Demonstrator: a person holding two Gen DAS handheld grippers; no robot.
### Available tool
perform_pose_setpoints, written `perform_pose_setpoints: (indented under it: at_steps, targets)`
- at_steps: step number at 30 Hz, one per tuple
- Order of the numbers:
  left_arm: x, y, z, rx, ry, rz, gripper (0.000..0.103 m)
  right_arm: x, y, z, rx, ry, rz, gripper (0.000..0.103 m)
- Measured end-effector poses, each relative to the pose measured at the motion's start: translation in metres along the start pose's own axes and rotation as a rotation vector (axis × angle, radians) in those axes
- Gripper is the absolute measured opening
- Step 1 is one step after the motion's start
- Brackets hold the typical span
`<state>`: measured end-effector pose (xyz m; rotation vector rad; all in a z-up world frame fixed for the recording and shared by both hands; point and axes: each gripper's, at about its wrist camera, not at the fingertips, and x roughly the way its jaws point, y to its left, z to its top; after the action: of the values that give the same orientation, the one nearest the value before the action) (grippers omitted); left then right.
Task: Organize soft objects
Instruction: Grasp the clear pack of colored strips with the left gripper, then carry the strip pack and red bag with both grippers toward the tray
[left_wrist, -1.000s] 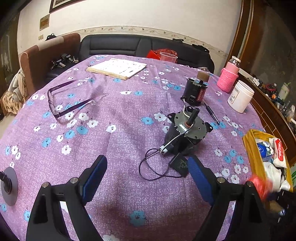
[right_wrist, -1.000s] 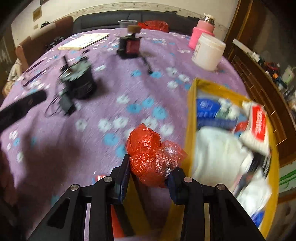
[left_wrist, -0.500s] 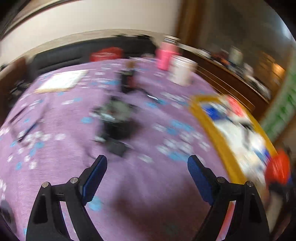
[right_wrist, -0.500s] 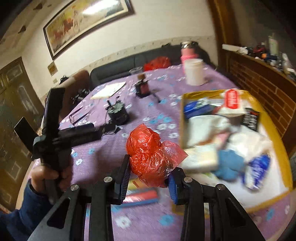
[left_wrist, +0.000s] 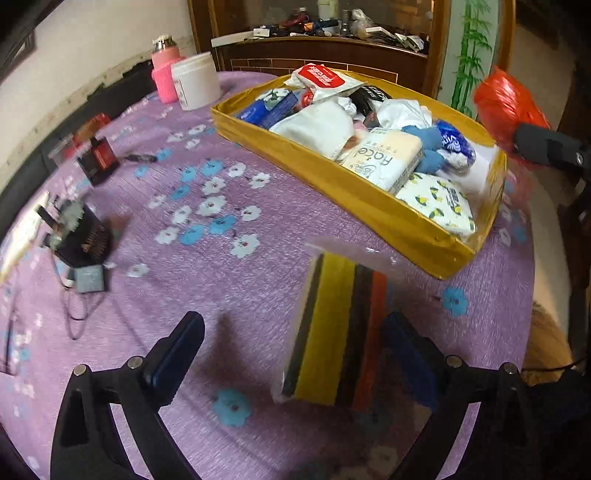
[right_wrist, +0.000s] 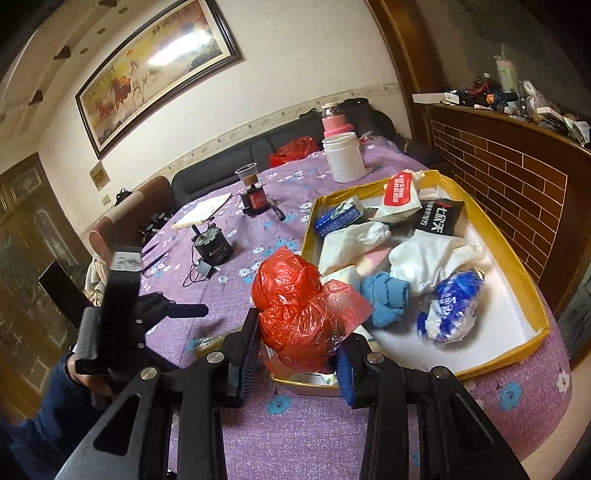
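Two claws are at work, one loaded and one empty. The right claw (right_wrist: 295, 354) is clamped on a crumpled red plastic bag (right_wrist: 295, 306), its jaws closed against the bag's lower folds, and hangs above the near rim of the yellow tray (right_wrist: 524, 266), which lies just ahead and to its right, already crowded with tissue packs, white cloths and a blue sock (right_wrist: 386, 295). The step in hand looks like carrying the bag to the tray. Next it needs to move forward over a free patch of white tray floor, then let go.

The left claw (left_wrist: 291, 354) stands wide open, holding nothing; a wrapped pack of sponges (left_wrist: 340, 328) lies on the purple-clothed bench (left_wrist: 207, 280) between its jaws, nearer the right one, likely the next pick.
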<state>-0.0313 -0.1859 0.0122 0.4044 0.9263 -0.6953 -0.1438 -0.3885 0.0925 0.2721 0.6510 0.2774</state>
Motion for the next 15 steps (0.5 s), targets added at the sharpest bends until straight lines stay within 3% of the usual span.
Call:
perform_pose_setpoints:
  at_steps: [2,6,7,15]
  targets:
    - [0.005,-0.002,0.0,-0.01,-0.001,0.008,0.096,-0.002,-0.005,0.0,0.014,-0.005,-0.001,0.039]
    - [0.008,-0.004,-0.002,-0.048,0.003,0.023,0.052,-0.01,-0.018,0.0,0.052,-0.02,-0.016,0.039]
    - [0.006,-0.008,-0.004,-0.048,-0.001,0.029,0.047,-0.011,-0.021,0.0,0.058,-0.023,-0.02,0.039]
    - [-0.002,-0.004,0.0,-0.149,-0.051,0.053,0.039,-0.018,-0.04,0.003,0.073,-0.058,-0.085,0.039]
